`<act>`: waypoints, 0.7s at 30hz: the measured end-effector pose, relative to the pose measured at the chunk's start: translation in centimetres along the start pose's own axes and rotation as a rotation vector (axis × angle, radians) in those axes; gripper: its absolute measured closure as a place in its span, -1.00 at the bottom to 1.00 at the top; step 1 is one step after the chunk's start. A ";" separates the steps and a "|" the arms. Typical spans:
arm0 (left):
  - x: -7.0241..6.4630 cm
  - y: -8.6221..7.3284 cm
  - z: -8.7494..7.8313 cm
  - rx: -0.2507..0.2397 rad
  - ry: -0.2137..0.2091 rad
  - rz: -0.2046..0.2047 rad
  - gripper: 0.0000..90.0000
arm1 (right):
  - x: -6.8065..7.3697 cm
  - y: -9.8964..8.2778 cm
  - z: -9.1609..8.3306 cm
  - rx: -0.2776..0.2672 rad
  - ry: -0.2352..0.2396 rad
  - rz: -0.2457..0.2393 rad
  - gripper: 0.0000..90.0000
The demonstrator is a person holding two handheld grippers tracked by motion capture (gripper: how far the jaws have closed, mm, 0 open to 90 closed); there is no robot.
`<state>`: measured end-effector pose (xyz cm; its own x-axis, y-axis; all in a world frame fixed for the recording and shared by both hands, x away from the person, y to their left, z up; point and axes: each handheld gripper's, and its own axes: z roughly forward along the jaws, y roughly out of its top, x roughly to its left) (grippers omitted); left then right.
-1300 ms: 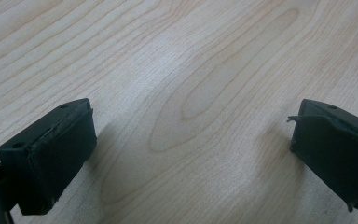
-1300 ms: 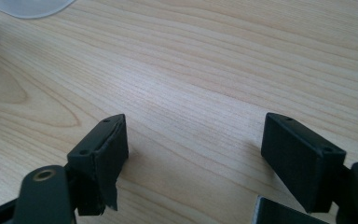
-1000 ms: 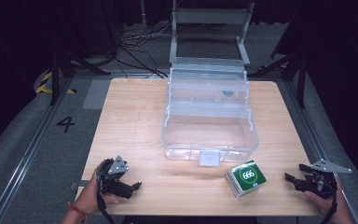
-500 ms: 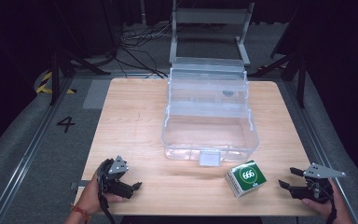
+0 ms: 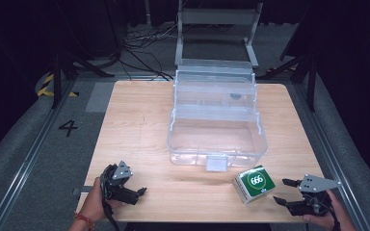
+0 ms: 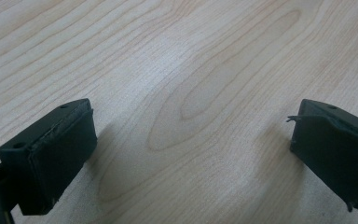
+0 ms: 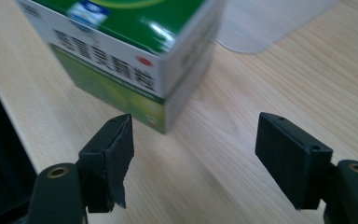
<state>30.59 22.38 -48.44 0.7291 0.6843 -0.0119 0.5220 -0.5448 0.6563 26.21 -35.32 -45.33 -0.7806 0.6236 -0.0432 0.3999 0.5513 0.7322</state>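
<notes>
Right hand-held gripper (image 5: pixel 285 190) has drawn in from the desk's right edge toward the green box (image 5: pixel 254 184), jaws narrowing slightly but wide apart, empty, held low and level just short of the box. Left hand-held gripper (image 5: pixel 137 192) unmoved at the near-left desk (image 5: pixel 135 125) edge, jaws apart over bare wood. Beyond: clear plastic case (image 5: pixel 217 120), lid open, mid-desk.

Glossy cardboard box (image 5: pixel 254 184), clear plastic case (image 5: pixel 216 120), matt wooden table (image 5: pixel 139 125).
</notes>
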 end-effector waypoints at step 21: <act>0.0 0.2 -0.2 0.022 -0.002 -0.005 -0.98 | 4.1 4.2 3.6 0.029 0.026 -0.082 -0.19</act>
<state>30.56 22.36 -48.20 0.7273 0.6861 -0.0168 0.5355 -0.5520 0.6392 26.43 -28.40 -44.86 -0.8233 0.5613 -0.0843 0.3475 0.6159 0.7070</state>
